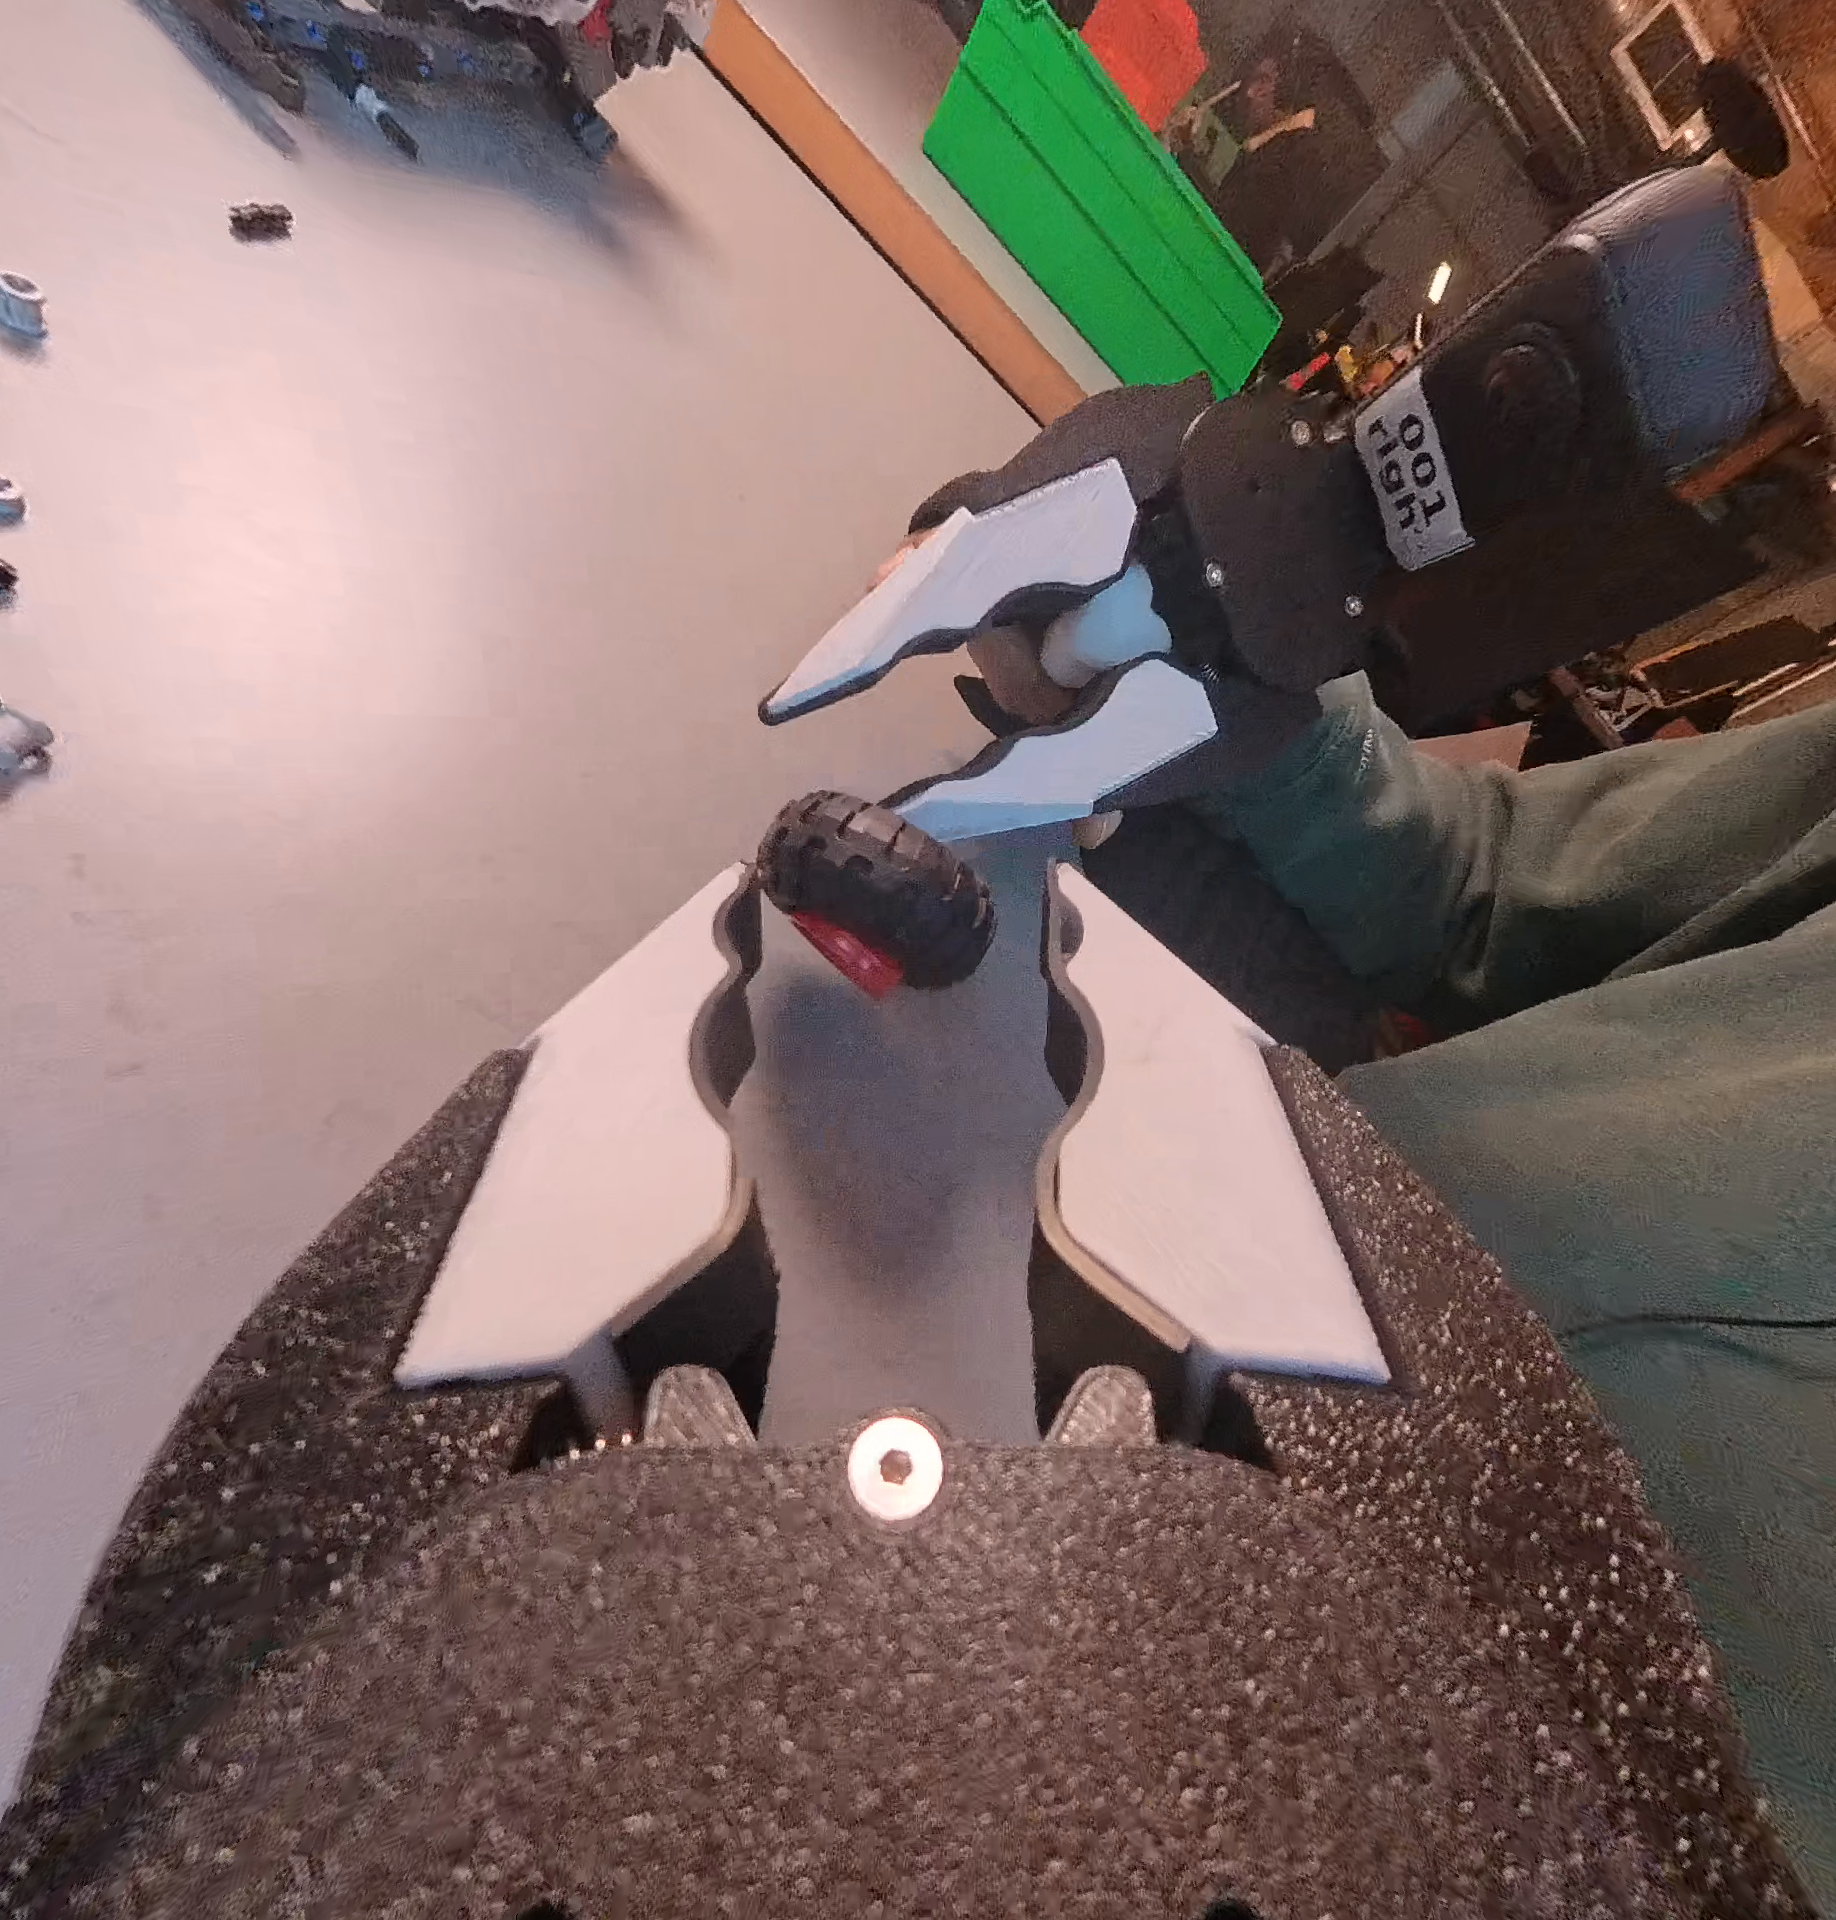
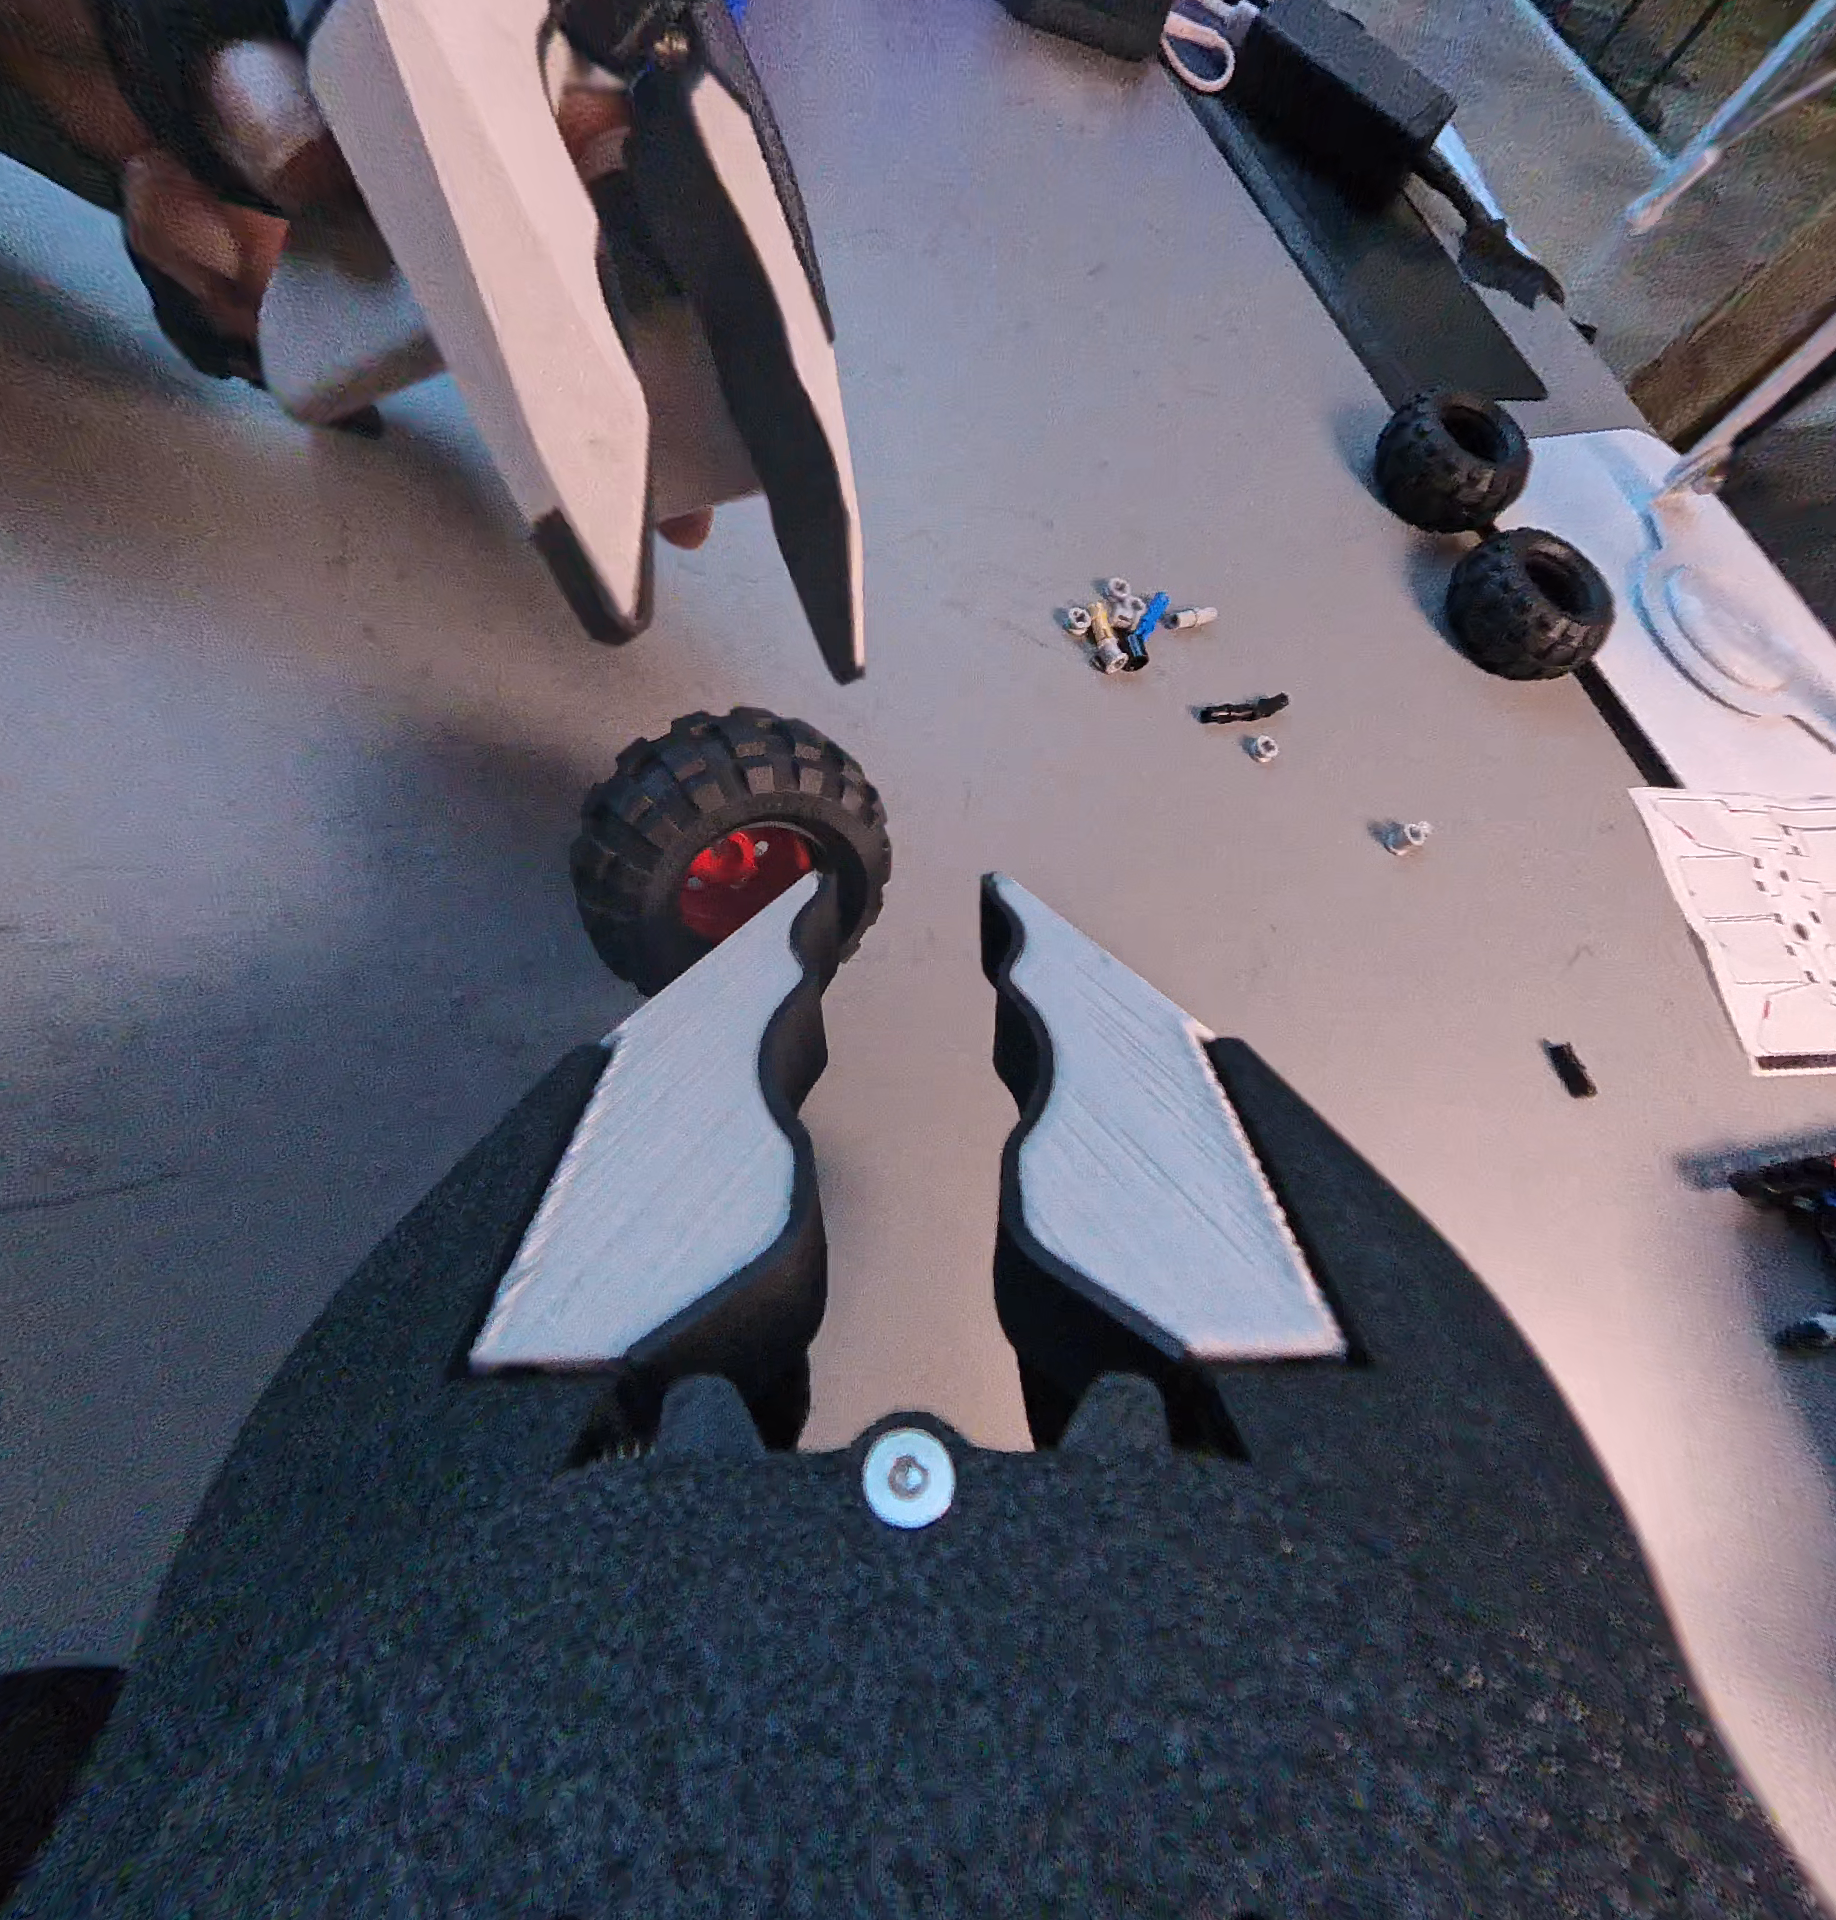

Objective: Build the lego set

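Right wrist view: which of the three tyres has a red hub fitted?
The tyre beside the right gripper; the two tyres at the table's far edge are hollow.

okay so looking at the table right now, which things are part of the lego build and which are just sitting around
Part of the build: wheel with red hub, two bare tyres, small loose pieces, half-built model, instruction sheet, both open grippers, left and right.

Just lying about: green bin, black flat case.

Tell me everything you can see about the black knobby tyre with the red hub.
The black knobby rubber tyre carries chunky square tread blocks and is fitted on a red plastic hub. It stands on its tread on the grey table. The open right gripper has one fingertip at its rim; the open left gripper hovers just beyond.
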Action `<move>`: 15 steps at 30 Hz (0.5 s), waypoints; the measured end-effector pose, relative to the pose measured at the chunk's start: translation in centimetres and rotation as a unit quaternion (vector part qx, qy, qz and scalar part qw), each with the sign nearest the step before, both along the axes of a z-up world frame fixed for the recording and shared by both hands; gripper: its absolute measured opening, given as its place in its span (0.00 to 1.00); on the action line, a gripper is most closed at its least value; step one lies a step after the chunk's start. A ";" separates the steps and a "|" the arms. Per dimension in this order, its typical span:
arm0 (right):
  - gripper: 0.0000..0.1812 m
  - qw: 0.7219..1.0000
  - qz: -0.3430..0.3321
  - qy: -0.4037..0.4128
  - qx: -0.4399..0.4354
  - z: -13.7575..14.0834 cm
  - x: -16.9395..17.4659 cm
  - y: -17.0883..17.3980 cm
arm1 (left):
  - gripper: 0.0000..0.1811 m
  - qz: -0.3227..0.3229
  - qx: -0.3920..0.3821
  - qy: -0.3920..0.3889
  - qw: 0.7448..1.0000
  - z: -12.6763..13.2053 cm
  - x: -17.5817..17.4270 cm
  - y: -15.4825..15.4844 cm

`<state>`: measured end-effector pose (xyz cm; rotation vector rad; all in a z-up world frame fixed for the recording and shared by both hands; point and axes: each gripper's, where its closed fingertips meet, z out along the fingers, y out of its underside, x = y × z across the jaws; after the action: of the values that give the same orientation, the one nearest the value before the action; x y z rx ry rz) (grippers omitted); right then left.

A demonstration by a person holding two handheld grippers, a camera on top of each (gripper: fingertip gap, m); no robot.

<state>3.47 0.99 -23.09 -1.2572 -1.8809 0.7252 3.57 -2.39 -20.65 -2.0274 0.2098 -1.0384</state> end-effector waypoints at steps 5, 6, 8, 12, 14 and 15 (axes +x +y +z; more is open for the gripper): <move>0.20 0.998 0.016 0.042 -0.043 1.8 -0.8 -1.6 | 0.11 -0.014 -0.031 0.130 0.991 -3.5 0.3 0.3; 0.17 0.991 0.026 0.070 -0.110 3.2 -0.7 -2.2 | 0.10 -0.025 -0.032 0.148 0.988 -4.0 0.1 0.1; 0.17 0.966 0.041 0.105 -0.232 5.8 0.1 -2.3 | 0.10 -0.030 -0.029 0.162 0.986 -4.4 -0.2 -0.3; 0.24 0.963 0.008 0.072 -0.258 4.5 1.1 0.3 | 0.09 -0.018 -0.013 0.160 0.987 -3.6 -0.6 -0.1; 0.25 0.959 0.016 0.049 -0.277 3.8 0.9 -0.6 | 0.09 -0.006 -0.008 0.154 0.988 -3.2 -0.9 0.1; 0.26 0.959 0.025 0.034 -0.279 3.2 0.8 -1.3 | 0.09 -0.001 -0.005 0.151 0.989 -3.0 -1.0 0.1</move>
<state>4.29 -0.32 -19.85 -1.4978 -1.7101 1.3766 2.58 -2.25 -23.63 -2.1871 0.3650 -0.7302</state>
